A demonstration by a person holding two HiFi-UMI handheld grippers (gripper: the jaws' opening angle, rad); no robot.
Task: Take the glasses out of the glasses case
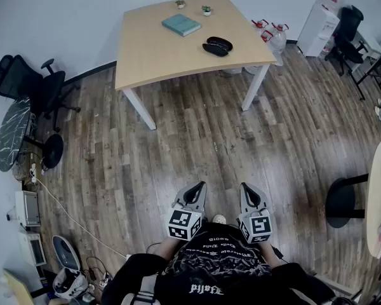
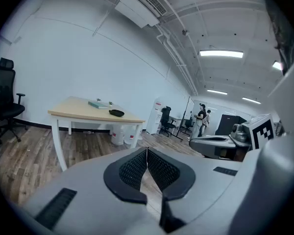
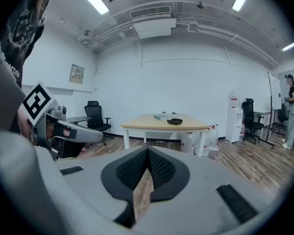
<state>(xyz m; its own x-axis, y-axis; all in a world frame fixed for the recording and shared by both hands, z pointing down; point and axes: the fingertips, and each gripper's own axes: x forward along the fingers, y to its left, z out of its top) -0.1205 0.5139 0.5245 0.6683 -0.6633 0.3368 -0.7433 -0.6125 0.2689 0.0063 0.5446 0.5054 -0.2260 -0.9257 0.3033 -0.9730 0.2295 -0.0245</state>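
Observation:
A black glasses case (image 1: 217, 46) lies on a light wooden table (image 1: 152, 49) far ahead of me, near the table's right side; it also shows as a dark shape (image 2: 116, 113) in the left gripper view and as a small dark oval (image 3: 175, 121) in the right gripper view. Whether the case is open I cannot tell at this distance. My left gripper (image 1: 195, 188) and right gripper (image 1: 248, 189) are held close to my body, side by side, well short of the table. Both are shut with nothing between the jaws.
A teal book (image 1: 181, 24) and two small potted plants (image 1: 206, 9) sit on the table. Water bottles (image 1: 270, 35) and a dispenser (image 1: 319, 21) stand to its right. Office chairs (image 1: 32, 84) are at left, another chair (image 1: 344, 32) at right. People (image 2: 203, 119) stand far off.

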